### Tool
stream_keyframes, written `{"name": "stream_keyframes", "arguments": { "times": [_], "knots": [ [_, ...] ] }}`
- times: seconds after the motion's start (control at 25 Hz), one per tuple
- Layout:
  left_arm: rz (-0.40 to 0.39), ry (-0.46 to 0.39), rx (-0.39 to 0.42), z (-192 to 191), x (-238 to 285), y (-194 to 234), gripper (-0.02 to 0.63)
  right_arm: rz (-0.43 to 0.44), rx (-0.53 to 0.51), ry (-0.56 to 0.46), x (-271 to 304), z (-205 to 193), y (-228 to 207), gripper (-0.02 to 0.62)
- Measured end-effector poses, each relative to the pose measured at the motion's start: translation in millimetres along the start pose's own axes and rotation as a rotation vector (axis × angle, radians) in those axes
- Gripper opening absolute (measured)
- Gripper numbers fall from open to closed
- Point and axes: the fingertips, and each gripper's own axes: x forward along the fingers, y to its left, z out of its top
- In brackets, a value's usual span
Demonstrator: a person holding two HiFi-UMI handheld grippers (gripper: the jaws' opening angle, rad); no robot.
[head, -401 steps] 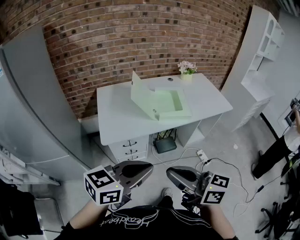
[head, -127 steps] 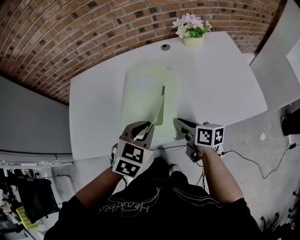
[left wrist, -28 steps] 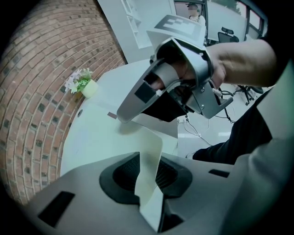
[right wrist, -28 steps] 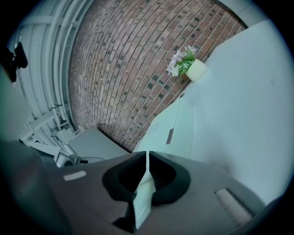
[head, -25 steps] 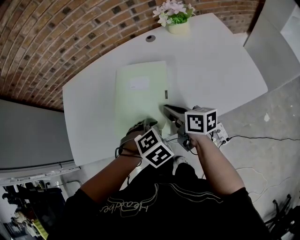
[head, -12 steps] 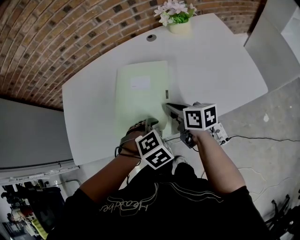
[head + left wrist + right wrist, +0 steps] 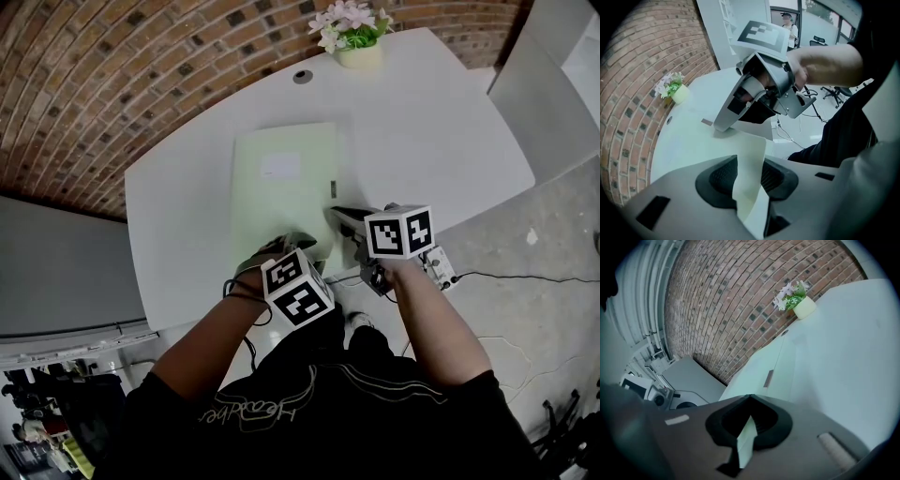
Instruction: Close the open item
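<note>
— Starting with the head view: what is entered?
— Item one: folder (image 7: 281,178), pale green, cover down, laid flat on the white table (image 7: 450,131). A flower pot (image 7: 358,54) is noted at the far edge. The left gripper (image 7: 292,246) is held at the folder's near edge, and the right gripper (image 7: 335,213) at its right edge, by the near corner.
— And the left gripper view?
— Its jaws are seen spread, having just been opening. A pale green cover edge (image 7: 751,154) is stood between the pads, not pressed. The right gripper is seen beyond, tip down on the surface.
— The right gripper view?
— Its jaws are drawn nearly together, with a thin pale green strip (image 7: 747,437) of the folder pinched between them. The folder's label (image 7: 768,378), the flower pot and a brick wall (image 7: 717,301) are recorded beyond.
</note>
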Motion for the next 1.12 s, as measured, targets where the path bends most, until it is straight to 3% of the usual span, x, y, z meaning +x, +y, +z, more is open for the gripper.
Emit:
{"name": "stream_keyframes", "arguments": {
  "times": [0.28,0.6,0.84,1.12],
  "knots": [
    [-0.186,0.01,-0.015,-2.9,-0.1,-19.4,0.212,0.0,0.0,0.006,0.4,-0.3,0.0,0.003],
    [-0.197,-0.032,-0.099,0.3,-1.3,-15.8,0.212,-0.003,-0.002,-0.001,-0.4,0.7,0.1,0.003],
    [-0.174,-0.048,-0.197,1.9,1.2,-12.3,0.21,-0.048,-0.077,0.017,-0.6,-2.3,0.3,0.003],
    [-0.191,-0.046,-0.226,2.6,2.5,-11.9,0.21,-0.094,-0.154,0.04,1.2,-3.8,-0.7,0.003]
  ]
}}
